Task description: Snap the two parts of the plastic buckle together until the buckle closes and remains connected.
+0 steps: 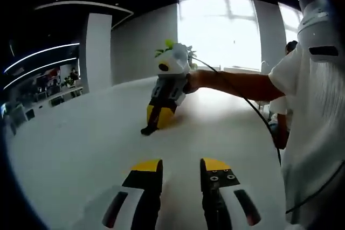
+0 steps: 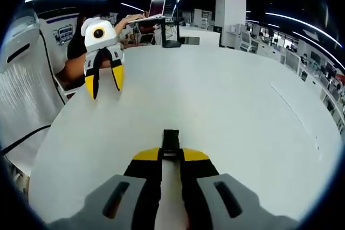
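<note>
A small black plastic buckle piece sticks out between the yellow tips of my right gripper, which is shut on it just above the white table. In the left gripper view the same right gripper points down at the table, held by a hand, with the black buckle piece at its tip. Whether this is one buckle part or both joined, I cannot tell. My left gripper is open with nothing between its fingers. It hangs above the table's left side as the left gripper in the right gripper view.
A person in white clothes stands at the table's edge, with a black cable trailing from the right gripper. A plant stands at the far end of the table. A laptop on a stand sits beyond the table.
</note>
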